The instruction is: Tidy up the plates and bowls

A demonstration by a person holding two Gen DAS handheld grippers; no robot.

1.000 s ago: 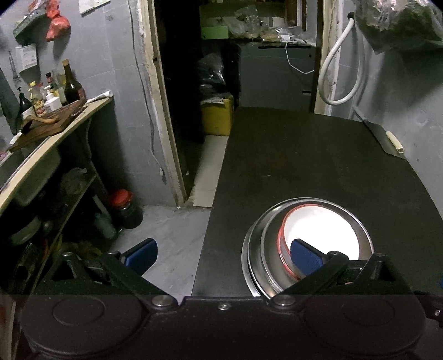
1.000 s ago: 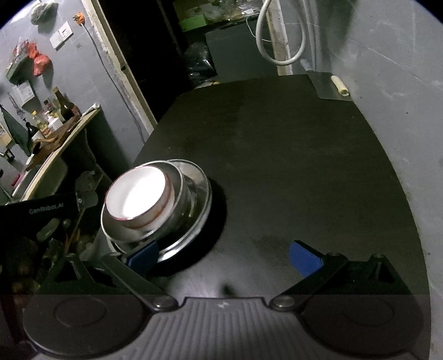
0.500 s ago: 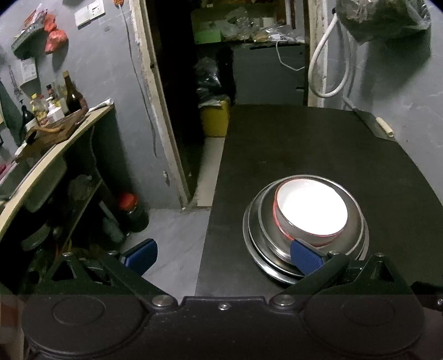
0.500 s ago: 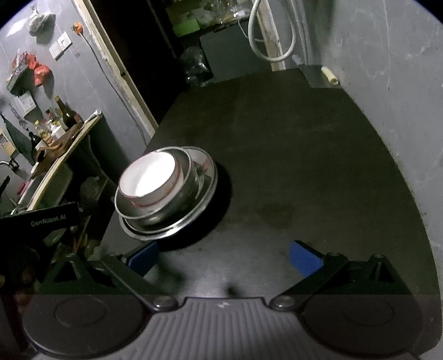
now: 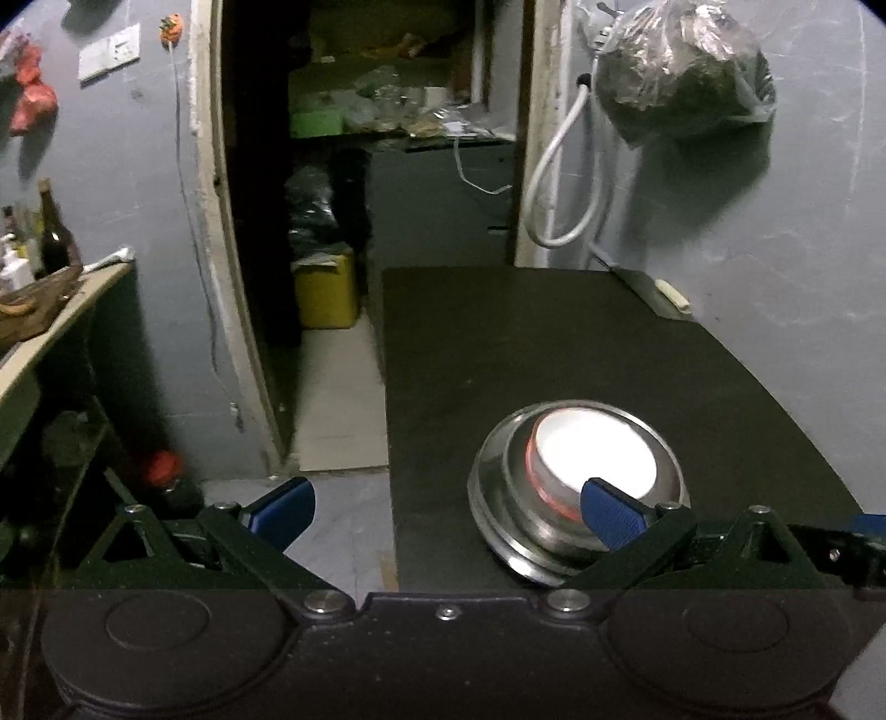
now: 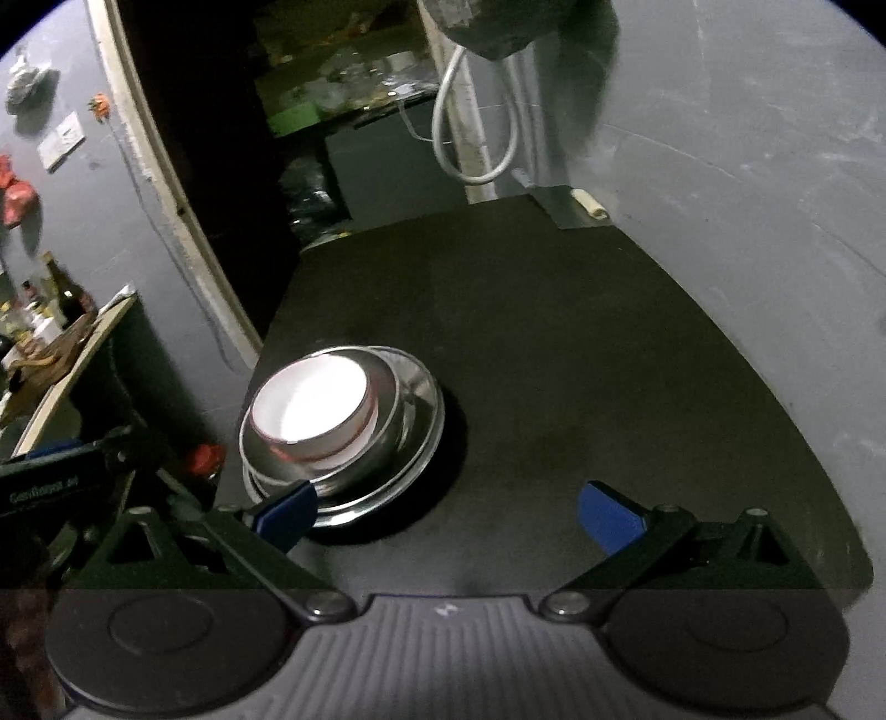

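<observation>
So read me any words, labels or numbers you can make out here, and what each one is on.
"GenRobot.ai", white lettering on the side of the left gripper, seen from the right wrist view; blurred, so partly a guess.
Labels on the bottles on the side counter: too small and blurred to read.
White plate on the wall: no readable text.
Bowls: no markings.

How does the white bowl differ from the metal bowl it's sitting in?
The white bowl is matte white with a red rim; the metal bowl is shiny bare steel. The white bowl is smaller and nests inside, topping the stack; the metal bowl sits on the metal plates. Both are round, upright and appear empty.
</observation>
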